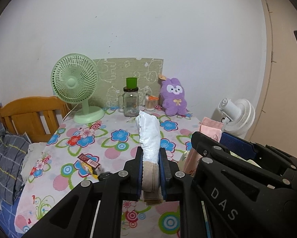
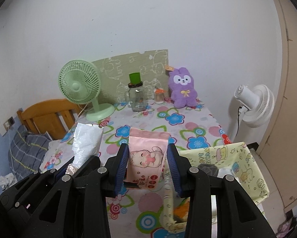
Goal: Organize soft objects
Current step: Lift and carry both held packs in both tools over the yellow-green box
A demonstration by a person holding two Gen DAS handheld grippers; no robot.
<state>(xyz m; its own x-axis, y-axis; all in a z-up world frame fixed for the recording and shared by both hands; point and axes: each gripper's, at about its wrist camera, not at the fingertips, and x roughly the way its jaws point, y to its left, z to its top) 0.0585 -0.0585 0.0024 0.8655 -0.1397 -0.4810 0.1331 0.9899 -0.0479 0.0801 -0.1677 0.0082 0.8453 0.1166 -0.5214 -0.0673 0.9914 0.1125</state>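
My left gripper (image 1: 150, 168) is shut on a bundle in crinkled white plastic (image 1: 149, 134) with a beige folded layer at its base, and holds it upright above the flowered tablecloth (image 1: 108, 144). The white bundle (image 2: 87, 144) also shows at the left of the right wrist view. Beside it, my right gripper (image 2: 147, 148) is shut on a pink tissue pack (image 2: 146, 158) printed with a cartoon cat, lifted off the table. The pink pack (image 1: 209, 128) shows at the right of the left wrist view. A purple plush bunny (image 2: 183, 88) leans against the back wall.
A yellow patterned box (image 2: 218, 148) stands open at the table's right. At the back stand a green desk fan (image 1: 77, 87), a glass jar (image 1: 131, 103) topped by a green cup and a cotton swab tub (image 1: 150, 104). A small red box (image 1: 89, 163) lies front left. A white floor fan (image 2: 255, 105) stands right, a wooden headboard (image 1: 29, 115) left.
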